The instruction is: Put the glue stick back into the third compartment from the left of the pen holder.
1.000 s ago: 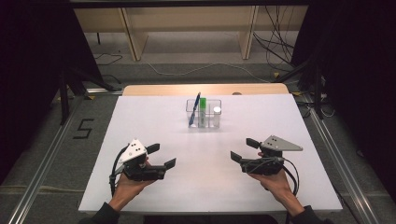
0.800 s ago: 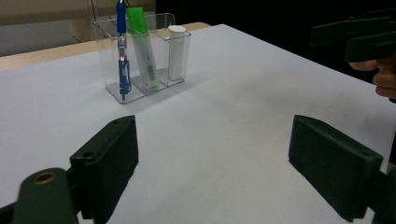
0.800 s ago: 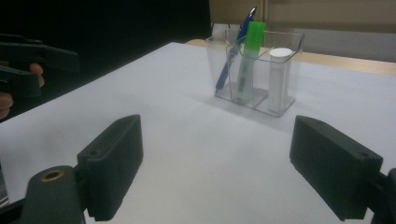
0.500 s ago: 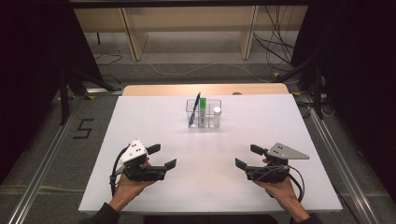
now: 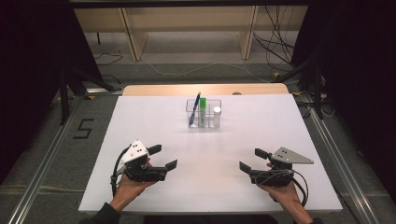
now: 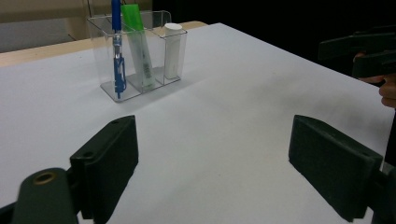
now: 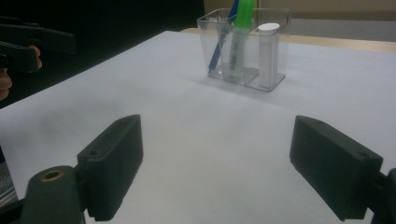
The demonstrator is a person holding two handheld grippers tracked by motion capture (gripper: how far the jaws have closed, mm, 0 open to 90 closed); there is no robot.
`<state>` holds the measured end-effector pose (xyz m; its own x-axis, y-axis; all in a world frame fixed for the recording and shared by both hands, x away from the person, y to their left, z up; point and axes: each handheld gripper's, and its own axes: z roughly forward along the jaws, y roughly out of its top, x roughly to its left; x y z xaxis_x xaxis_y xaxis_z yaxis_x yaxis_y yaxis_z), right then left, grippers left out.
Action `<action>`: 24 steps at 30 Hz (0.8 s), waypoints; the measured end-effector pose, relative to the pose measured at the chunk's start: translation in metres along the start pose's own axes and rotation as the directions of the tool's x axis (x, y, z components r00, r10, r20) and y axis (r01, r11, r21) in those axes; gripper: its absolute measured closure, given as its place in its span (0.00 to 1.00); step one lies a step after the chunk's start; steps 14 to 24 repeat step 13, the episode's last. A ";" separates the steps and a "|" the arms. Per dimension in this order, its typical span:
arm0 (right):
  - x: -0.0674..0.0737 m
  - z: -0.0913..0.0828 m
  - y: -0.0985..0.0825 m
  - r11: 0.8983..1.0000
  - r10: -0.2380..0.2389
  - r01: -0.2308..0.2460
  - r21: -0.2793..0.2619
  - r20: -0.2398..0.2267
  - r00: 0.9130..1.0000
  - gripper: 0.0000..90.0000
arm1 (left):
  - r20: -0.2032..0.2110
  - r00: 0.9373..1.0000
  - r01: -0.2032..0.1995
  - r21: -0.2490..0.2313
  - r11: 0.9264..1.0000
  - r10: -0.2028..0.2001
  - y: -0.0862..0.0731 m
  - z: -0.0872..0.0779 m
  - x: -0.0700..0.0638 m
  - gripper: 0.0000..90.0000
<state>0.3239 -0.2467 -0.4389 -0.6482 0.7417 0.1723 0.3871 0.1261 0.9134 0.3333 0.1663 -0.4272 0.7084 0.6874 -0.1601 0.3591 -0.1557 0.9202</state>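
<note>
Three compartments of clear organizer (image 5: 204, 122): blue pen (image 5: 194, 108), green tube (image 5: 202, 112), white tube (image 5: 216, 115).

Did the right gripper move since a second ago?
Yes. The right gripper slid back toward the person, farther from the clear organizer, which stayed put.

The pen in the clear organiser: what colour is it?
Blue; the pen in the clear organiser shows best in the left gripper view.
</note>
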 end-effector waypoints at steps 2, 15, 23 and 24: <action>-0.001 0.000 0.000 1.000 -0.005 0.005 -0.002 0.000 1.000 0.20 | 0.001 1.000 -0.008 0.002 1.000 0.008 0.000 0.000 0.000 0.17; -0.001 0.000 0.000 1.000 -0.002 0.002 -0.008 0.006 1.000 0.20 | -0.002 1.000 -0.014 0.012 1.000 0.014 0.000 0.000 0.001 0.17; -0.001 0.000 0.000 1.000 -0.002 0.002 -0.008 0.006 1.000 0.20 | -0.002 1.000 -0.014 0.012 1.000 0.014 0.000 0.000 0.001 0.17; -0.001 0.000 0.000 1.000 -0.002 0.002 -0.008 0.006 1.000 0.20 | -0.002 1.000 -0.014 0.012 1.000 0.014 0.000 0.000 0.001 0.17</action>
